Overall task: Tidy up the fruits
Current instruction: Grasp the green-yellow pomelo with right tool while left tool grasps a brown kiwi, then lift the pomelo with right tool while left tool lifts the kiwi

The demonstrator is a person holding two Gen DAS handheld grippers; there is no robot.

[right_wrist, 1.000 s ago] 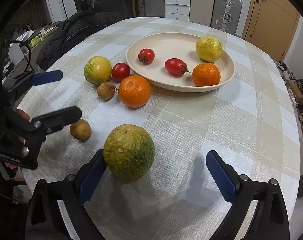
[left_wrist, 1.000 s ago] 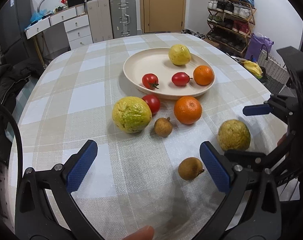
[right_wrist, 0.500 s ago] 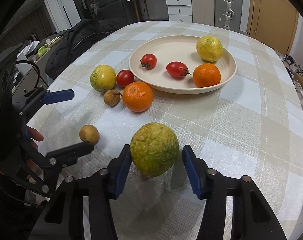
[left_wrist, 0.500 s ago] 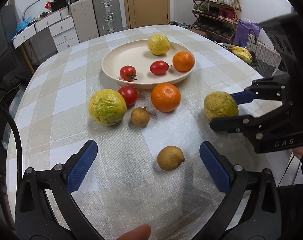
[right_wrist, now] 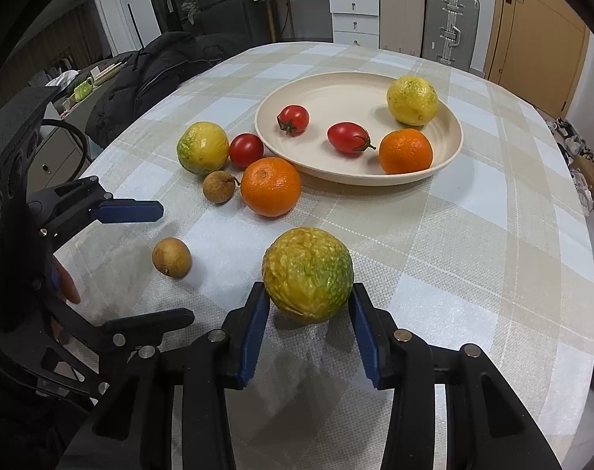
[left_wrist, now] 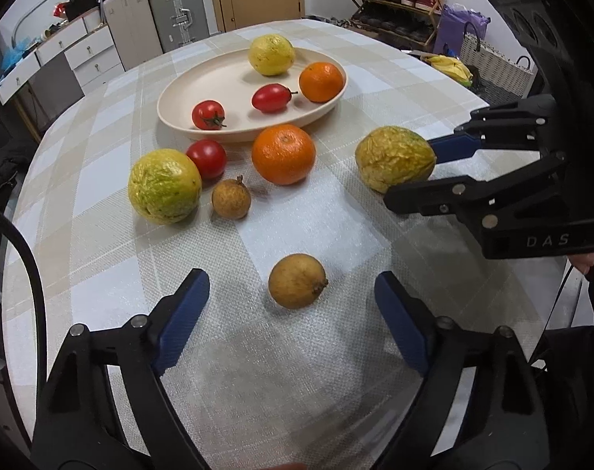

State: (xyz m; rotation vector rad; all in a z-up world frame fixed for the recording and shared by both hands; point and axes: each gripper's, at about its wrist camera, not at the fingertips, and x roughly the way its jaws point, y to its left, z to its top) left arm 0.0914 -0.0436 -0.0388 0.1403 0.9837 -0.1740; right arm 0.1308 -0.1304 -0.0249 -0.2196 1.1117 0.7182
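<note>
Two tongs in play, two separate risks. Right tongs (right_wrist: 308, 327), bottom centre of the right wrist view, pinch the wrinkled yellow-green fruit (right_wrist: 308, 273) low on its flanks, blue pads (right_wrist: 253, 333) touching both sides; whether it's off the table (right_wrist: 473, 274) or resting on it, can't tell. Round, bumpy skin and pads behind the widest part: I'd expect it to squirt forward out of the grip if the squeeze tightens or the lift is jerky, then roll toward the large orange (right_wrist: 270, 187) just above it in frame. Left tongs (left_wrist: 289, 313), bottom of the left wrist view, are spread wide, nothing held, with the near brown fruit (left_wrist: 297, 281) sitting between and slightly ahead of the tips, touching neither. Closing off-centre would likely knock it sideways; it's small and round, so it'll roll. Both tongs are close together in mid-frame, so crossing paths toward the plate (right_wrist: 281, 90) risks a clash. Further up, the second brown fruit (right_wrist: 218, 187), loose tomato (right_wrist: 246, 150) and second yellow-green fruit (right_wrist: 202, 148) cluster tight left of the plate rim; any bump chains through them. Plate, upper centre-right, already holds two tomatoes, a yellow fruit (right_wrist: 412, 99) and a small orange (right_wrist: 405, 151); rim is shallow, so a dropped fruit could bounce out or shove others over the edge.
</note>
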